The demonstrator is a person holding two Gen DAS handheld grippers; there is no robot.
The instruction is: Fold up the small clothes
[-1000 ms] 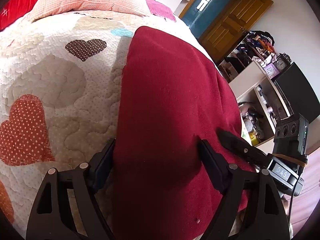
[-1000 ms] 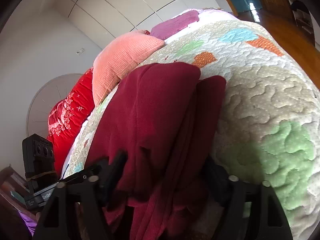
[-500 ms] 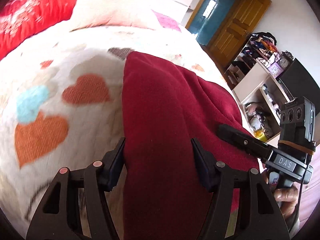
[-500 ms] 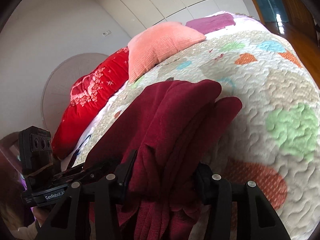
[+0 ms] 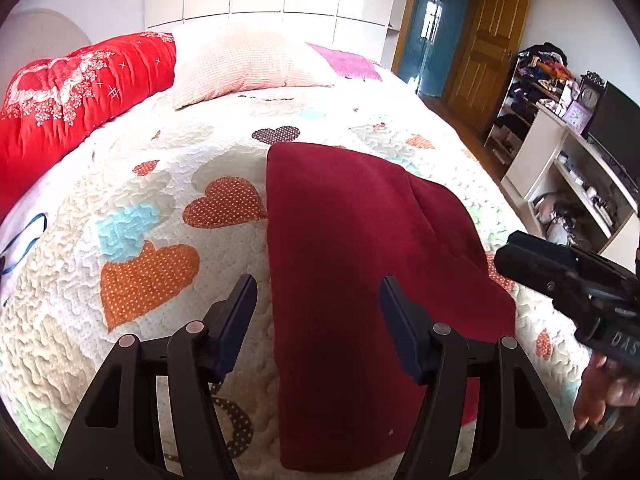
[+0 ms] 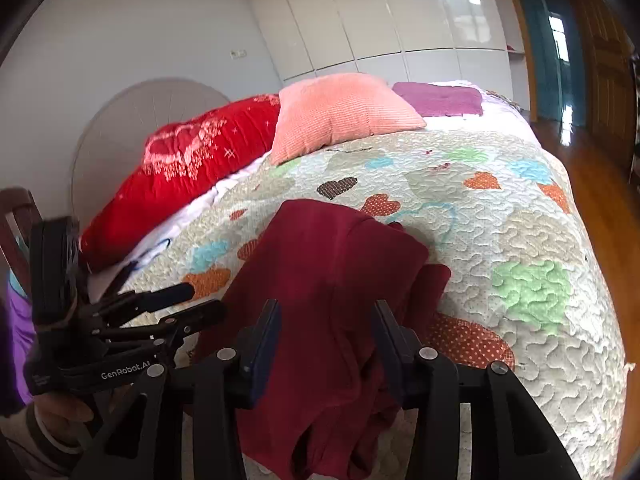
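A dark red garment (image 5: pixel 360 264) lies folded lengthwise on the heart-patterned quilt (image 5: pixel 160 208), its near end hanging over the bed's front edge. My left gripper (image 5: pixel 318 300) is open and empty, raised above the garment's left edge. My right gripper (image 6: pixel 326 320) is open and empty, held above the garment (image 6: pixel 336 272) near its rumpled right side. The right gripper also shows in the left wrist view (image 5: pixel 560 276), and the left gripper in the right wrist view (image 6: pixel 176 304).
A red bolster (image 5: pixel 76 88), a peach cushion (image 5: pixel 244 64) and a purple cushion (image 5: pixel 344 64) lie at the head of the bed. White shelves (image 5: pixel 560 184) with clutter stand to the right, beside a wooden floor (image 6: pixel 600 184).
Both grippers have let go of the garment and pulled up and back from it. The garment now rests flat on the quilt.
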